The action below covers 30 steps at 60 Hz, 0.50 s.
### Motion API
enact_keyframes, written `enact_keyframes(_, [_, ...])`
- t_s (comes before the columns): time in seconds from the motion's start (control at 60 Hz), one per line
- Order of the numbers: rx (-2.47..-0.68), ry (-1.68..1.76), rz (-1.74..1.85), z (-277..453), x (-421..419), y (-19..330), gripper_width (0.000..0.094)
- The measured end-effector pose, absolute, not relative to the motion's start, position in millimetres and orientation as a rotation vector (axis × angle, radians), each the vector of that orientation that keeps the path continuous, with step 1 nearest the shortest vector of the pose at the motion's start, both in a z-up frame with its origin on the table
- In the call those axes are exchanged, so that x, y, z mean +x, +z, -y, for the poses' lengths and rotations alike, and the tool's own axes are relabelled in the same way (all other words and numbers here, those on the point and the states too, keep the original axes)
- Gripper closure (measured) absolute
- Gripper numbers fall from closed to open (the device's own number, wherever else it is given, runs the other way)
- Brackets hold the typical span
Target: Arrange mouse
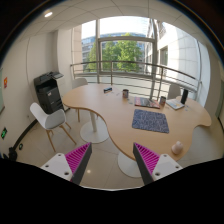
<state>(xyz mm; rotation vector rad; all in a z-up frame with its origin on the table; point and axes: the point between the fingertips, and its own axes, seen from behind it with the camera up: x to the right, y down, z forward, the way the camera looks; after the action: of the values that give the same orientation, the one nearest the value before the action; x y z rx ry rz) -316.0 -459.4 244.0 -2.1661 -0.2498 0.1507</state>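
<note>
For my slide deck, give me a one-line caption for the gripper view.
Open claw held high, facing a curved wooden table with a dark mat, white chair beside it.

The table point(110, 118) at frame centre is pale tan wood; on it lies a dark, finely speckled mat point(151, 121), blue-grey; at lower frame the finger pads point(76, 158) are magenta with ridged stripes; the chair point(50, 117) at left is white; the printer point(48, 92) behind it looks black.
</note>
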Motion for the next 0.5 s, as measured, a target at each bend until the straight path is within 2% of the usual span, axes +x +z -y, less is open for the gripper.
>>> enact_keyframes(0.117, [-2.206, 0.128, 0.210, 462, -295, 226, 0.0086])
enact_keyframes(0.267, [-2.259, 0.055, 0.161, 456, -229, 159, 0.0086])
enact_keyframes(0.5, [-2.321, -0.066, 0.034, 431, -77, 66, 0.0083])
